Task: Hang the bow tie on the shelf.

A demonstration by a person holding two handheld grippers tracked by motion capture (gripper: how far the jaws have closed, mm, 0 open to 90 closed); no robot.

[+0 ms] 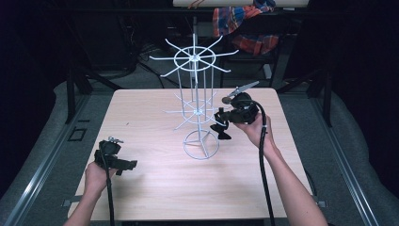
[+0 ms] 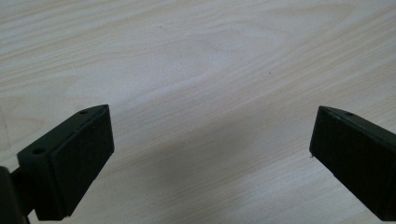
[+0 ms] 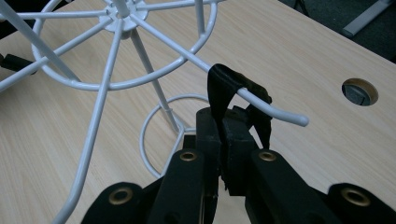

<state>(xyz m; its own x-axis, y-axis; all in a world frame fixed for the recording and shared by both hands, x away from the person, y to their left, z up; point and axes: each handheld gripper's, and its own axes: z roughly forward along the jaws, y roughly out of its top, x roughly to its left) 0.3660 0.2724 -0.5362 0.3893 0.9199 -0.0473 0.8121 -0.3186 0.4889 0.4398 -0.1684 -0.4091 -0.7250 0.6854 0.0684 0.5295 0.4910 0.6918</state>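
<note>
Two hand-held grippers, one low and idle, one raised and clamped.

The left gripper [image 1: 123, 165] sits low by the person's left hand [image 1: 96, 174], its jaws spread wide with nothing between them. The right gripper [image 1: 220, 126], gripped in the raised right hand [image 1: 254, 127], points leftward, jaws pinched nearly together on a black strap [image 3: 224, 88].

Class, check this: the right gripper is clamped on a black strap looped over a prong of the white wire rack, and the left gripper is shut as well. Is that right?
Not quite. The left gripper is open: the left gripper view shows its jaws wide apart over the bare table. The rest holds: the right gripper is clamped on the black strap, looped over a prong of the white wire rack.
</note>
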